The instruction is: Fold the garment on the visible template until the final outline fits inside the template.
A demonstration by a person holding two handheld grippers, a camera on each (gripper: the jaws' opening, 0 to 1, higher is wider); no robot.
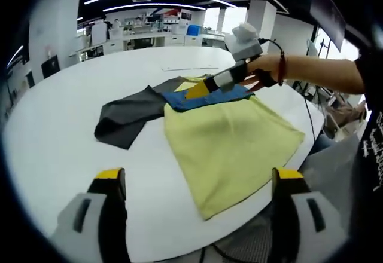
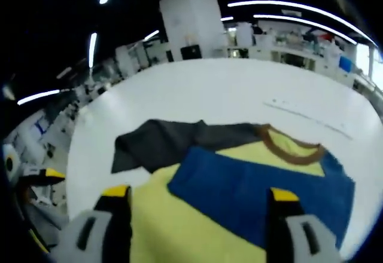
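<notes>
A yellow T-shirt (image 1: pixel 233 140) lies flat on the round white table (image 1: pixel 60 137). It has a blue band (image 1: pixel 206 100) across the chest, a dark grey sleeve (image 1: pixel 128 116) spread to the left and a brown collar (image 2: pixel 290 146). My left gripper (image 1: pixel 198 176) is open above the near table edge, short of the shirt's hem, holding nothing. A hand (image 1: pixel 263 72) holds my right gripper (image 1: pixel 200 89) low over the blue band (image 2: pixel 257 194). In the right gripper view that gripper (image 2: pixel 200 196) has its jaws wide apart over the yellow and blue cloth.
A thin pale strip (image 1: pixel 185 67) lies on the table beyond the shirt. The person's arm (image 1: pixel 323 75) reaches in from the right. Benches and shelves (image 1: pixel 149 36) stand far behind the table. The left gripper (image 2: pixel 36 176) shows at the right gripper view's left edge.
</notes>
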